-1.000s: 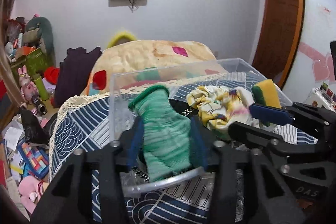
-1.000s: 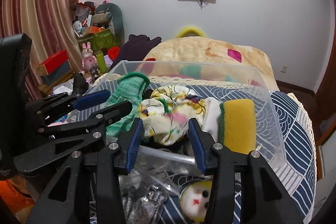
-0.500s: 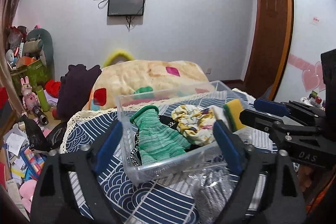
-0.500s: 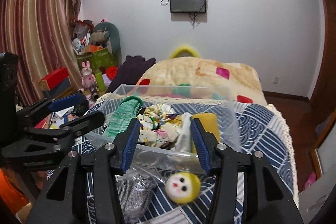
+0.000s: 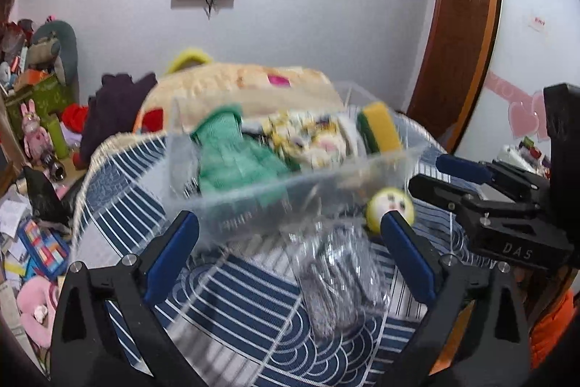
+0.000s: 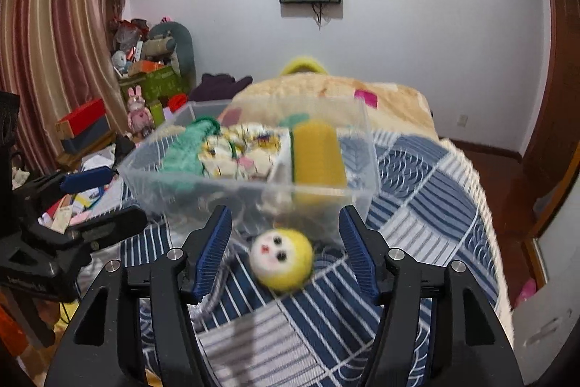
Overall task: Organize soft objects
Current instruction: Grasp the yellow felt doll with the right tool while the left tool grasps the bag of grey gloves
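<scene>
Both grippers, left (image 5: 288, 243) and right (image 6: 286, 247), wide open, holding nothing; round yellow plush ball (image 6: 282, 259) face-up beside clear plastic box (image 6: 232, 191).

A bin (image 6: 253, 191) sits on the bed (image 6: 417, 202). In it, left to right: glove (image 6: 185, 151), cloth (image 6: 239, 155), sponge (image 6: 317, 151). Near it lie a doll head (image 6: 282, 258) and, to its left, a bag (image 5: 337, 274).

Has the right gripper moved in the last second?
Yes. The right gripper pulled back from the bin and now frames the yellow doll in front.
</scene>
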{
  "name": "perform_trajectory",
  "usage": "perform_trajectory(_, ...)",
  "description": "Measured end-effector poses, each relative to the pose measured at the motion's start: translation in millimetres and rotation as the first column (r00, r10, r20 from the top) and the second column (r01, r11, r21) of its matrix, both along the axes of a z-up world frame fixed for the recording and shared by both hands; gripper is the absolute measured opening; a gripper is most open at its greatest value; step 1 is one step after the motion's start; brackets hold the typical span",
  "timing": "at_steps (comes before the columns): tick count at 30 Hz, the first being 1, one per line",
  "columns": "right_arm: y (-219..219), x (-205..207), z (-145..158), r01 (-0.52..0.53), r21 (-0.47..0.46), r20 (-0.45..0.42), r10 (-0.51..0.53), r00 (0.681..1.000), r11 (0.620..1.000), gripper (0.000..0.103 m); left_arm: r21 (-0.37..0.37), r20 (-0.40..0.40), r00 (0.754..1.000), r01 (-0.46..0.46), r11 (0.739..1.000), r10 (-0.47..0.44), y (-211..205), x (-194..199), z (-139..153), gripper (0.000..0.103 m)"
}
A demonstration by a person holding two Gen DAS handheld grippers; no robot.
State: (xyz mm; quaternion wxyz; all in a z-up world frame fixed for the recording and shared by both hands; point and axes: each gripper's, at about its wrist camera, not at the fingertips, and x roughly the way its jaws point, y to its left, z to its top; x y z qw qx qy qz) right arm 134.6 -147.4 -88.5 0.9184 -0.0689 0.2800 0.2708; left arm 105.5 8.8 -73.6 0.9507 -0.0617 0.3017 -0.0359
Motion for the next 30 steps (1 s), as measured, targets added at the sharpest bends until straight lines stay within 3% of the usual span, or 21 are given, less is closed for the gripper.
perform_trajectory(6,-1,4,-26,0.007,-0.026,-0.060,-0.009,0.998,1.000,0.058,-0.039,-0.079,0.996,0.038,0.999,-0.041,-8,8,-27,0.102)
perform_trajectory(11,-3,10,-39,-0.010,0.005,-0.125,0.010,0.992,1.000,0.058,-0.077,-0.119,0.991,0.055,0.995,-0.064,-15,13,-43,0.101)
perform_trajectory(13,-3,9,-39,-0.013,0.006,-0.125,0.013,0.992,1.000,0.058,-0.077,-0.117,0.991,0.060,0.995,-0.068,-18,14,-47,0.093)
perform_trajectory(15,-2,7,-40,-0.021,0.004,-0.124,0.021,0.992,1.000,0.058,-0.083,-0.132,0.986,0.087,0.993,-0.098,-24,15,-51,0.076)
perform_trajectory(18,3,5,-42,-0.030,-0.001,-0.128,0.030,0.991,1.000,0.057,-0.087,-0.121,0.987,0.099,0.991,-0.109,-27,15,-53,0.067)
perform_trajectory(20,5,6,-44,-0.036,-0.006,-0.127,0.035,0.991,0.999,0.050,-0.088,-0.115,0.985,0.121,0.989,-0.131,-30,12,-54,0.053)
perform_trajectory(21,5,6,-45,-0.038,-0.008,-0.127,0.037,0.991,0.999,0.041,-0.085,-0.113,0.985,0.124,0.989,-0.133,-31,10,-54,0.051)
perform_trajectory(22,8,6,-45,-0.043,-0.011,-0.129,0.042,0.991,0.999,0.040,-0.080,-0.106,0.986,0.124,0.989,-0.132,-32,8,-53,0.049)
perform_trajectory(26,8,5,-43,-0.048,-0.010,-0.117,0.047,0.992,0.999,0.038,-0.101,-0.100,0.984,0.138,0.985,-0.148,-32,3,-52,0.033)
perform_trajectory(30,6,2,-39,-0.055,-0.004,-0.105,0.054,0.993,0.998,0.038,-0.111,-0.095,0.985,0.134,0.985,-0.144,-27,-4,-45,0.029)
